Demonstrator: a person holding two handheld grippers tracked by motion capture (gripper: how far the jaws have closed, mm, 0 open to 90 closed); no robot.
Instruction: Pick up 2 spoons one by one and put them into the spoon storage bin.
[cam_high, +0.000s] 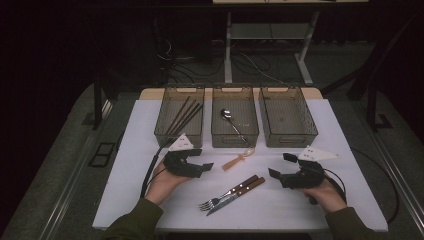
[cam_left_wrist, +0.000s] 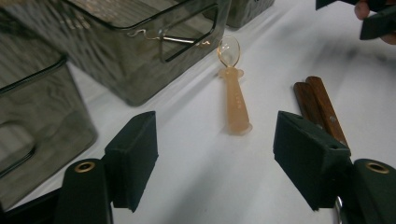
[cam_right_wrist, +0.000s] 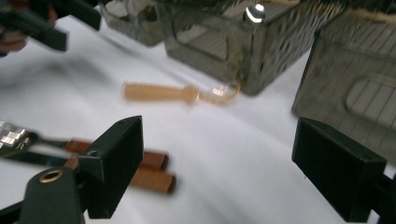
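Note:
A pale orange plastic spoon (cam_high: 239, 159) lies on the white table just in front of the middle bin (cam_high: 235, 134). A fork and a knife with brown wooden handles (cam_high: 232, 192) lie side by side nearer the person. My left gripper (cam_high: 200, 159) hovers left of the spoon, open, pointing at it. In the left gripper view the spoon (cam_left_wrist: 233, 102) lies ahead between the empty jaws of that gripper (cam_left_wrist: 215, 128). My right gripper (cam_high: 281, 165) is open to the right of the cutlery. From the right gripper (cam_right_wrist: 218, 135) the wooden handles (cam_right_wrist: 149, 170) lie low on the left.
Three grey see-through bins stand in a row at the back. The left bin (cam_high: 162, 131) holds dark chopsticks (cam_high: 184, 116), the middle one a metal spoon (cam_high: 231, 120). The right bin (cam_high: 312, 131) looks empty. A white cloth (cam_high: 345, 200) covers the table.

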